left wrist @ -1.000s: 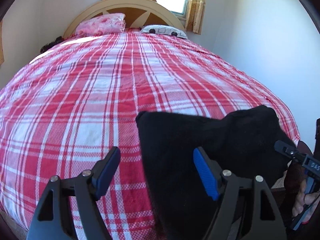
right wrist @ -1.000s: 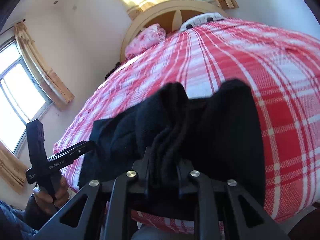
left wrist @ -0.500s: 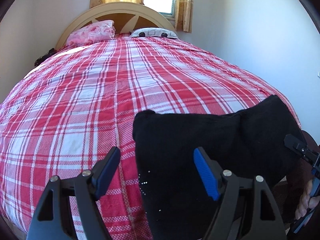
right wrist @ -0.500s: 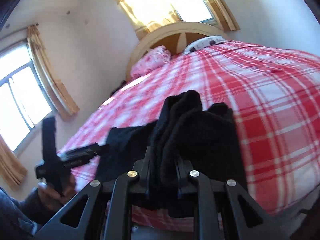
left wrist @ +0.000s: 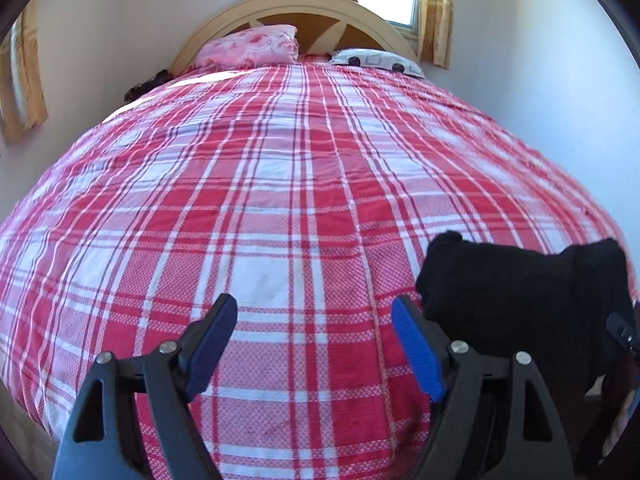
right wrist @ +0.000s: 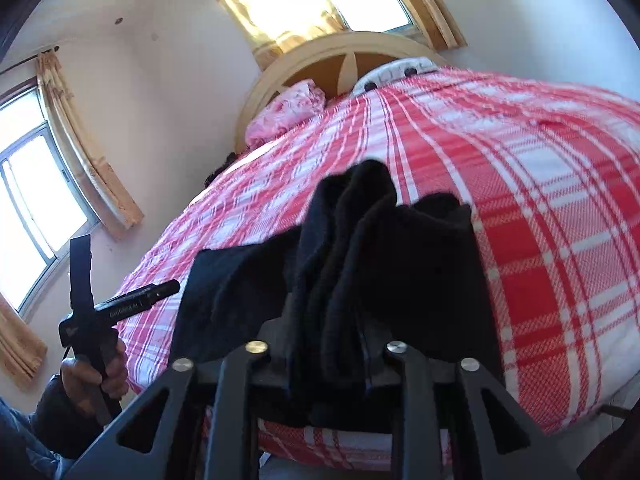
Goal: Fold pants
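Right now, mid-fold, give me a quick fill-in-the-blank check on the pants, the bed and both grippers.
1. The pants are coloured ____.
2. The bedspread has a red and white ____ pattern.
3. A bunch of the pants sits between the jaws of the ____ gripper, which are opening.
4. Between the pads of the left gripper there is only ____.

Missing words: black; plaid; right; bedspread

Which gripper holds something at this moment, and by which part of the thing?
The right gripper has a bunched fold of the black pants between its fingers, and its jaws are opening. The left gripper is open, with nothing in it.
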Motion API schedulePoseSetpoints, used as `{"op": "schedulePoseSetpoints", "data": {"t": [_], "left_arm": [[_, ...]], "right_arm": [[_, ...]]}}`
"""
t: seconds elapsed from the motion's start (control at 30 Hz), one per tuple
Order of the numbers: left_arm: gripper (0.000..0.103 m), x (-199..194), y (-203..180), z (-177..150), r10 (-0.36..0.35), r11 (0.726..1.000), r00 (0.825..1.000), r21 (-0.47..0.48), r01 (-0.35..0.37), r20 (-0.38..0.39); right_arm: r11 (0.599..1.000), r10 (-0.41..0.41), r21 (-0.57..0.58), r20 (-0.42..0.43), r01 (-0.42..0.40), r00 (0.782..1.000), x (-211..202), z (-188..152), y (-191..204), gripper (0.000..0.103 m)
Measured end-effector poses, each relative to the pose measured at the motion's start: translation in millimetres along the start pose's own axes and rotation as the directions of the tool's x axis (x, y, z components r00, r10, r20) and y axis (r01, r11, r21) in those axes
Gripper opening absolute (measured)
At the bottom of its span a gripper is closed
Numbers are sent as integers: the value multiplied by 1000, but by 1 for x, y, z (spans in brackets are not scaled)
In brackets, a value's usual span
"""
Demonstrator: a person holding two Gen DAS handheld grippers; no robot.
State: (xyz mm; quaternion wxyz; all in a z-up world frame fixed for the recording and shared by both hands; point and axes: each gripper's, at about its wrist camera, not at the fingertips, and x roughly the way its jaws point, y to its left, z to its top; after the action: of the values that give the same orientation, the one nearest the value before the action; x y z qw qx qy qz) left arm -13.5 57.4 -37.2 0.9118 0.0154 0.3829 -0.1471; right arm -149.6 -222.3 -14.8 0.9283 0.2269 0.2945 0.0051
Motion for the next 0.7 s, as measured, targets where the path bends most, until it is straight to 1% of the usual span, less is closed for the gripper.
{"op": "schedulePoseSetpoints", "data": {"t": [0.03,0.07,0.13,0.17,0.2,0.23,0.27,0.3,0.37,0.43,0.47,0.5,0.53,0.57,0.6,0.67,0.7], "left_arm": [[82,-5,1,1,-15,1000,1000,0,15,14],[82,-9,-1,1,-33,999,999,12,32,25],[82,-17,-17,3,-96,993,995,74,93,39],[82,-21,-27,4,-126,986,991,112,121,43],[82,-26,-40,3,-160,976,986,160,151,47],[82,-31,-57,0,-202,958,978,218,187,52],[82,-36,-74,-3,-249,935,967,273,227,49],[82,-41,-93,-8,-304,903,952,327,277,35],[82,-49,-121,-17,-371,849,929,406,338,4],[82,-57,-154,-31,-420,781,907,498,377,-26],[82,-62,-171,-39,-443,737,896,553,387,-37],[82,-65,-184,-46,-456,702,889,598,386,-38],[83,-67,-194,-50,-461,679,887,629,379,-36],[84,-68,-205,-55,-466,652,884,664,367,-31],[85,-67,-216,-60,-469,629,883,694,349,-19],[85,-67,-231,-66,-469,609,883,728,316,10],[85,-66,-239,-70,-469,598,883,746,293,30]], "right_arm": [[1000,4,25,-4,-4,1000,-2,0,-2,37],[999,4,46,10,-4,1000,-7,1,-6,37],[997,19,70,56,-23,998,-22,3,-10,38],[996,31,80,70,-37,997,-30,4,-12,38],[995,42,86,66,-48,997,-37,5,-13,38],[996,41,81,55,-46,998,-45,4,-12,38],[997,29,66,43,-32,999,-50,3,-10,38],[998,16,53,32,-18,999,-54,1,-8,38],[999,6,45,-3,-6,1000,-55,-4,-5,38],[999,-29,21,-35,30,999,-55,-7,-1,38],[999,-30,14,-37,31,999,-56,-7,0,38],[1000,-11,18,-42,12,999,-55,-6,0,38],[1000,0,26,-41,1,999,-54,-4,-2,32],[999,23,37,-41,-21,999,-53,-2,-3,22],[997,63,48,-54,-60,997,-50,2,-4,17],[992,114,68,-63,-110,991,-49,9,-5,17],[985,156,87,-71,-149,985,-48,13,-5,17]]}}
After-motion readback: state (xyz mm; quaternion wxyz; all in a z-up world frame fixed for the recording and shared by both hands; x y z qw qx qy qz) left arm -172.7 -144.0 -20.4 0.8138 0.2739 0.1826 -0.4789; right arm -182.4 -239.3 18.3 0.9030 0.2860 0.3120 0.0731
